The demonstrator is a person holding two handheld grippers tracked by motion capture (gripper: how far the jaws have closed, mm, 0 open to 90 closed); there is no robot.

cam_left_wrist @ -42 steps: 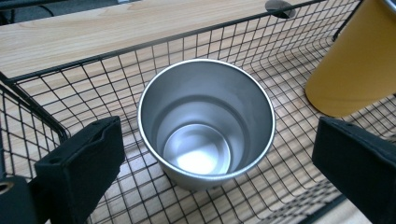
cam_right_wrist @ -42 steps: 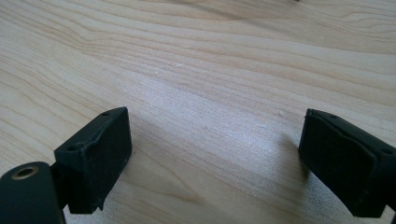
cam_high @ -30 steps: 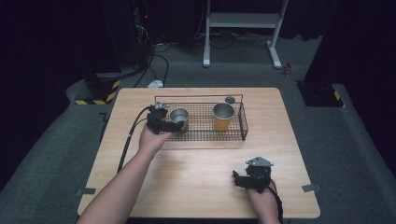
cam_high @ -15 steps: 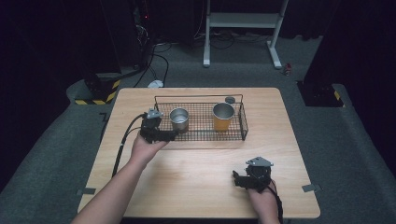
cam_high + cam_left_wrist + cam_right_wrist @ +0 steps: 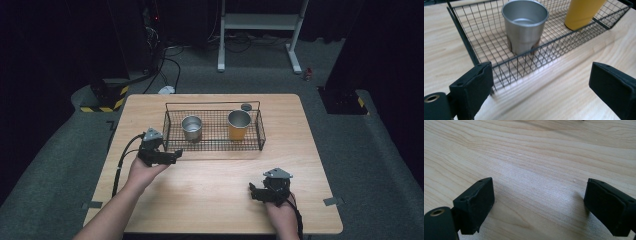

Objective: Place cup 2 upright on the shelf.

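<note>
The left gripper, jaws apart and empty, sits outside the wire basket, whose mesh wall fronts the steel cup; beside it an orange cup. The right gripper gapes over bare table.

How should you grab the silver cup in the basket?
Best guess: take the silver cup by its rim, coming down from above. It stands upright with its mouth open, and the wire basket walls block a grab from the side. One jaw of the left tool would go inside, one outside.
</note>
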